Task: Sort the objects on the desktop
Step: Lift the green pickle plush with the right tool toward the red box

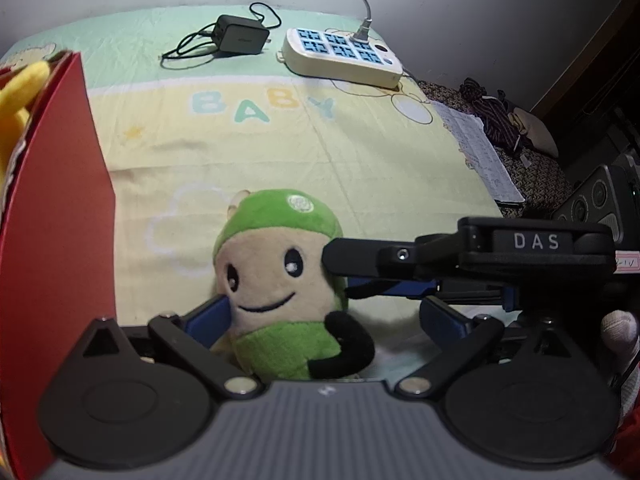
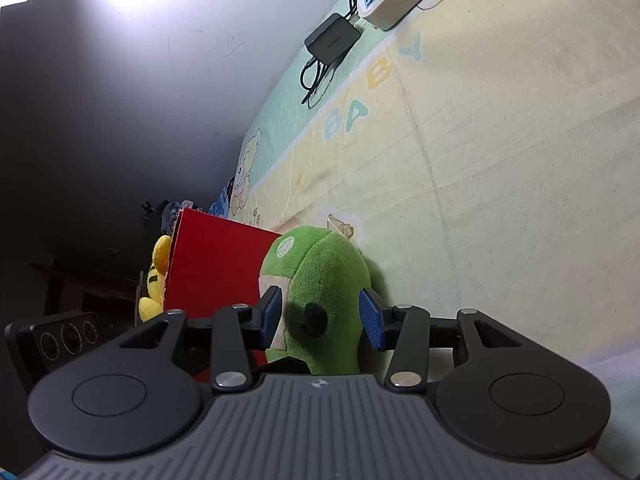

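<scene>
The green plush doll (image 1: 280,280) is seen upright on a printed sheet (image 1: 360,152) marked "BABY", which covers the surface below.

Left gripper (image 1: 324,316): the jaws are spread wide. The doll stands between them, nearer the left blue pad (image 1: 210,316), which appears to touch its side; the opposite pad is well clear of it. No grip is made.

Right gripper (image 2: 320,316): it is brought in from the side, and its black finger is seen in the left wrist view crossing from the right to the doll's head. The jaws are parted, one blue pad on each side of the head. In the right wrist view the left pad (image 2: 270,318) lies against or just beside the face, and the other pad stands just beside the green back of the head. Whether either pad presses the plush cannot be told.

A red box (image 1: 52,216) stands just left of the left gripper, close beside the doll. A yellow plush (image 1: 20,92) shows at the box's far top edge.

Ahead of the left gripper, well beyond the doll, a black power adapter (image 1: 240,34) with its coiled cord lies near a cream power strip (image 1: 340,56) with blue sockets; a grey plug sits in the strip.

A gloved fingertip (image 1: 618,332) shows to the right of the left gripper.
</scene>
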A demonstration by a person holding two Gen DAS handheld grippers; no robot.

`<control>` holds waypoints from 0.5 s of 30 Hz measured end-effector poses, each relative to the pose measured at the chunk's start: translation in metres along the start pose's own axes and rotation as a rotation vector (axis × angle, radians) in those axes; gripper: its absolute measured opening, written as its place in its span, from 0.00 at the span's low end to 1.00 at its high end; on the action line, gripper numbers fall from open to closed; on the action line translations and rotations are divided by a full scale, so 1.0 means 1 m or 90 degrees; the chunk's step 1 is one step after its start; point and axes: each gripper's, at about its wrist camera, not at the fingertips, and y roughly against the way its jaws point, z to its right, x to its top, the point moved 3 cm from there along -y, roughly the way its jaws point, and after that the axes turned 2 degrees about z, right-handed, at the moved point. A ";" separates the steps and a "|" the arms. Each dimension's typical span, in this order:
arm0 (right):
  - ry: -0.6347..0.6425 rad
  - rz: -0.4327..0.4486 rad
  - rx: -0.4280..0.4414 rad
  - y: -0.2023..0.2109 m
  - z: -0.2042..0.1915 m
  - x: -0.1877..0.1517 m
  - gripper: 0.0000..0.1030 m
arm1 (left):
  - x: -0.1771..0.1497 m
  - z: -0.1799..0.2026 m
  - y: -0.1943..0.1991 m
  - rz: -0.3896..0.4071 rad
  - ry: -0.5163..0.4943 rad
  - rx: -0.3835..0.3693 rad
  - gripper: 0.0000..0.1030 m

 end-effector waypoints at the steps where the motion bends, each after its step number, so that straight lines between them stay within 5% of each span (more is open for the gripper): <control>1: -0.002 -0.004 0.004 -0.002 0.000 0.000 0.46 | 0.000 0.000 -0.001 0.000 0.001 0.004 0.97; 8: -0.039 -0.032 0.024 -0.018 0.003 -0.001 0.55 | -0.003 0.001 -0.011 -0.010 -0.018 0.058 0.97; 15: -0.049 -0.038 0.034 -0.020 0.002 -0.003 0.50 | -0.005 0.005 -0.008 -0.005 -0.023 0.045 0.97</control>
